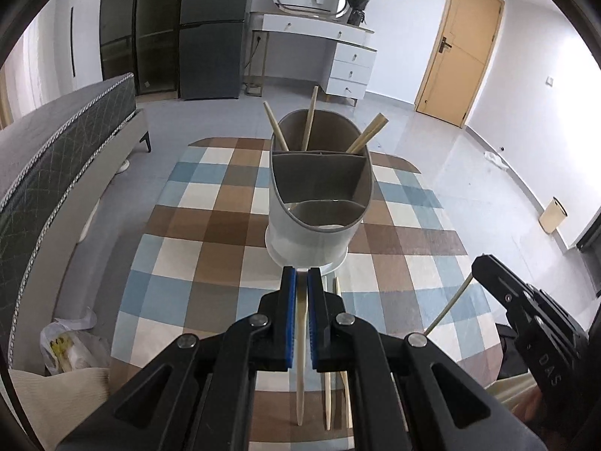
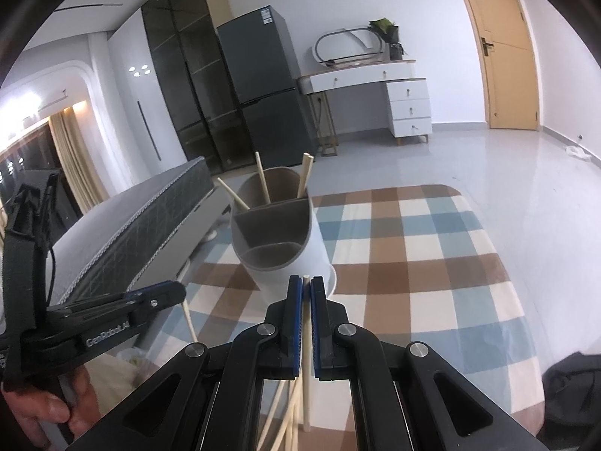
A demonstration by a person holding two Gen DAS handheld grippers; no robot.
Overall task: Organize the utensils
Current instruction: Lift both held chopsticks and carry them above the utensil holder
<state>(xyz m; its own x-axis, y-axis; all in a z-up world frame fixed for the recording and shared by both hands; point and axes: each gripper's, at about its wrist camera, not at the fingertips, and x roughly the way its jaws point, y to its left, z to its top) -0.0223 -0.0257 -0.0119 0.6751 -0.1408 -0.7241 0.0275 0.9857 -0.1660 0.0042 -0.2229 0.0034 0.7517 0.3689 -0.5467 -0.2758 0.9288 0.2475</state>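
A white utensil holder (image 1: 315,233) with grey divided compartments stands on a checkered table (image 1: 195,225). Three chopsticks (image 1: 310,116) lean in its far compartment. My left gripper (image 1: 301,276) is shut on a pale chopstick (image 1: 300,357), held just in front of the holder's base. My right gripper (image 2: 306,282) is shut on another chopstick (image 2: 307,353), held close to the holder (image 2: 289,259). The right gripper also shows at the right of the left wrist view (image 1: 526,308). Loose chopsticks (image 1: 330,383) lie on the table below the left gripper.
A grey bed (image 1: 56,158) runs along the table's left side. A plastic bag (image 1: 71,345) lies on the floor at lower left. A fridge (image 2: 263,86), a white dresser (image 2: 375,90) and a wooden door (image 2: 503,45) stand at the far wall.
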